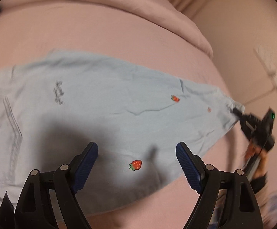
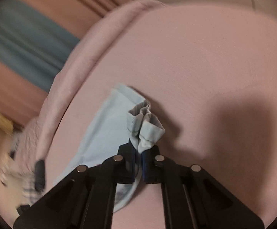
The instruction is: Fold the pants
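Left wrist view: the pale blue pants [image 1: 104, 103], dotted with small red strawberries [image 1: 136, 165], lie spread flat across the pink bedsheet [image 1: 100, 34], running from the far left toward the right. The left gripper [image 1: 136, 150] hangs just above the near edge of the cloth, its blue-padded fingers [image 1: 86, 164] spread wide with nothing between them; one strawberry sits in the gap below them, and the gripper's dark shadow falls on the fabric to the left. At the right end the pants narrow to a bunched tip that is caught by the right gripper [image 1: 235, 110].

In the right wrist view the right gripper [image 2: 138, 162] has its jaws pressed together on that crumpled hem of the pants [image 2: 107, 131], the bunch sticking up just beyond the fingertips while the rest of the cloth trails away to the near left over the bedsheet [image 2: 195, 57]. A rolled pink blanket [image 2: 84, 61] edges the sheet on the far left.
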